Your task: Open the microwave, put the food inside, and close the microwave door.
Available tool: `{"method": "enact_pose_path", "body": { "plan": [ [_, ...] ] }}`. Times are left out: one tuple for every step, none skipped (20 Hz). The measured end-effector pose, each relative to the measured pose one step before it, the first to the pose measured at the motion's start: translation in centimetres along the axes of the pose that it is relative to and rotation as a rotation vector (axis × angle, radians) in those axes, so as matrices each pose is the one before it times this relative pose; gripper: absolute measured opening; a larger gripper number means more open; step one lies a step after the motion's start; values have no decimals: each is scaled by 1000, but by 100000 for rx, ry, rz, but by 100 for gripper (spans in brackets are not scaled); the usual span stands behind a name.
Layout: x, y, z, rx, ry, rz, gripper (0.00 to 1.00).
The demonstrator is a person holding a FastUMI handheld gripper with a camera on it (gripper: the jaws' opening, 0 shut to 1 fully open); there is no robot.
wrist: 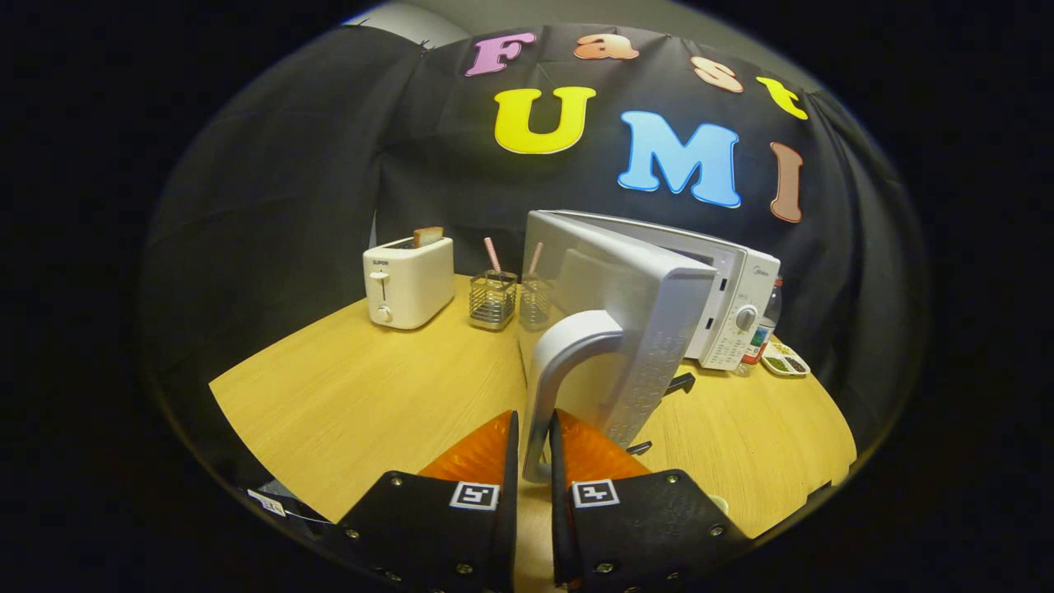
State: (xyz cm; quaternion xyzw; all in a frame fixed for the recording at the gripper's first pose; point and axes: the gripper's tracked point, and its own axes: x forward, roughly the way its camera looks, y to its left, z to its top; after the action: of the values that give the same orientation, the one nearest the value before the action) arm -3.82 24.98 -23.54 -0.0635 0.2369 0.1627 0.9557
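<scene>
Gripping the door handle (550,387), fingers (508,445) pinch; microwave (725,305) open.

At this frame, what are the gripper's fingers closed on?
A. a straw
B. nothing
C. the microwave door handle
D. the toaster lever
C: both fingers of the gripper press on the lower end of the microwave door handle, with the door swung open.
</scene>
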Motion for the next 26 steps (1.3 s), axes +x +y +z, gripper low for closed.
{"method": "enact_pose_path", "body": {
  "plan": [
    [-93, 867, 105, -417, -99, 1046, 18],
    [-83, 796, 187, -698, -191, 1274, 18],
    [-146, 814, -32, -807, -23, 1490, 18],
    [-13, 837, 131, -577, -108, 1673, 18],
    [-167, 811, -31, -605, 131, 1925, 18],
    [-152, 906, 50, -610, 300, 2298, 18],
    [-47, 951, -106, -559, 309, 2975, 18],
    [-76, 1131, 58, -880, 142, 3892, 18],
    [-157, 1060, 102, -1349, -187, 3645, 18],
    [-242, 724, 358, -1112, -724, 2665, 19],
    [-412, 588, 356, -324, -1083, 2554, 18],
    [-221, 659, 522, 432, -1013, 3312, 19],
    [-707, 386, 646, 912, -1158, 2510, 23],
    [-606, 181, 889, 959, -1673, 2481, 32],
    [-704, 142, 1065, 807, -2493, 1742, 44],
    [-920, -288, 1205, 154, -2769, 421, 55],
    [-649, -400, 989, 107, -2635, 99, 56],
    [-498, -670, 802, -145, -2194, -463, 76],
    [-841, -1035, 373, -482, -1579, -1402, 85],
    [-608, -971, 432, -180, -1507, -1256, 94],
    [-564, -960, 53, 75, -900, -1368, 95],
    [-569, -1164, -61, 387, -466, -1372, 95],
    [-513, -1209, -205, 435, 121, -1888, 95],
    [-475, -1369, -468, 802, 756, -1747, 95],
    [-280, -1239, -583, 1320, 870, -1967, 95],
    [-215, -1380, -669, 1413, 1302, -2062, 95]
  ]
}}
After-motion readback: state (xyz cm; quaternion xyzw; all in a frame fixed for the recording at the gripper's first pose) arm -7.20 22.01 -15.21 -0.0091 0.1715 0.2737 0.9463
